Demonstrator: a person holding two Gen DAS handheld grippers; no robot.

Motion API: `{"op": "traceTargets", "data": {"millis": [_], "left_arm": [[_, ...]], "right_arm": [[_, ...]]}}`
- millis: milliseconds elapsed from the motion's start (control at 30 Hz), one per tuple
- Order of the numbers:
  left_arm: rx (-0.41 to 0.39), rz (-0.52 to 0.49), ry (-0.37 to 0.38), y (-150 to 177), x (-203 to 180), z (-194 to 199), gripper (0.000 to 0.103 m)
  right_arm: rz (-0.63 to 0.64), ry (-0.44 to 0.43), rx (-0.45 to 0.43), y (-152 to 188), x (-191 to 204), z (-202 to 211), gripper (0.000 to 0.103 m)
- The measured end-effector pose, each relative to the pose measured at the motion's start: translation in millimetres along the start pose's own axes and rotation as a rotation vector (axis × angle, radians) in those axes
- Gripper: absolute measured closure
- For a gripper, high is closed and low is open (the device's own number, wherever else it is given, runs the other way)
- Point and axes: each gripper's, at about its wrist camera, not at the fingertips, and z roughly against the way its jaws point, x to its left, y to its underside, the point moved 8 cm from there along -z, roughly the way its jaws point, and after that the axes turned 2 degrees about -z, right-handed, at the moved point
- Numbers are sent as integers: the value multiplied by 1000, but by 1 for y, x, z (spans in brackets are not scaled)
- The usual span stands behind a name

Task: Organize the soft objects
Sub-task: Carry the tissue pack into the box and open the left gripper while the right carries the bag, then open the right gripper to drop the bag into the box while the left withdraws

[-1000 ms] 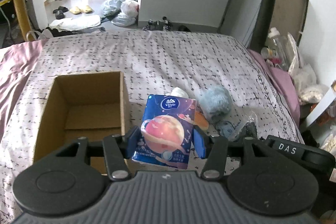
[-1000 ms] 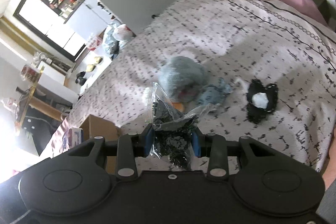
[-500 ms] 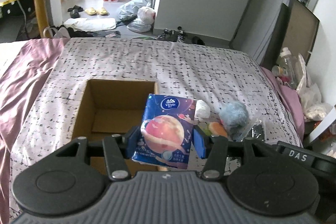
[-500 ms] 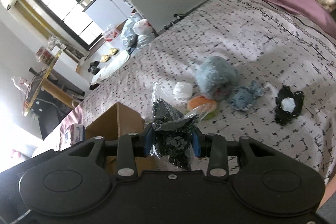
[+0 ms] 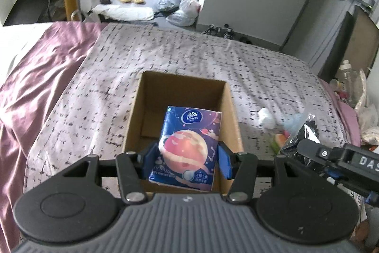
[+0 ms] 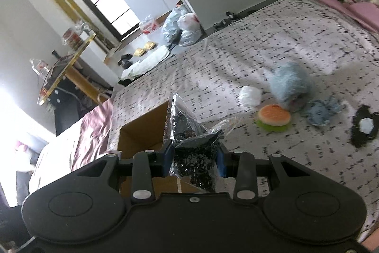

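navy tissue pack [image 5: 188, 146] with pink planet, brown box [image 5: 182, 96], black-flecked lilac bedspread [image 5: 213, 58].

Open cardboard box [image 5: 233, 110] apparently bare inside; soft clutter [image 6: 274, 114] rightward on bedspread [image 5: 189, 56].

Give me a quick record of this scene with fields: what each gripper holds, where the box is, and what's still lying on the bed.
left gripper: shut on tissue pack, over the box
right gripper: shut on clear bag of black bits
cardboard box: open, on the bed, looks empty
still on bed: burger toy, blue fluffy ball, white bundle, blue fabric piece, black-and-white piece
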Motion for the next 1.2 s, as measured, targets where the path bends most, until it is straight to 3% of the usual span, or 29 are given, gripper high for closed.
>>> {"op": "traceTargets", "data": {"millis": [433,600,867,1000,1067,1200], "left_arm": [[25,40,-9,-1,27,-14,45],[0,62,-31,-6,39,-3,37],[4,90,-24,-8,48,9,36],[11,91,-30,-7,45,16,29],[7,89,-32,-7,43,19,28],[10,85,-38,-6,36,24,23]], "right_arm": [[71,-45,64,16,45,-25,66],[69,-61,89,19,54,-31,66],[85,-121,157,22,69,-39,62],[104,-173,188,19,73,-37,47],[106,-179,168,11,72,-28,36],[131,-171,123,-5,65,-10,25]]}}
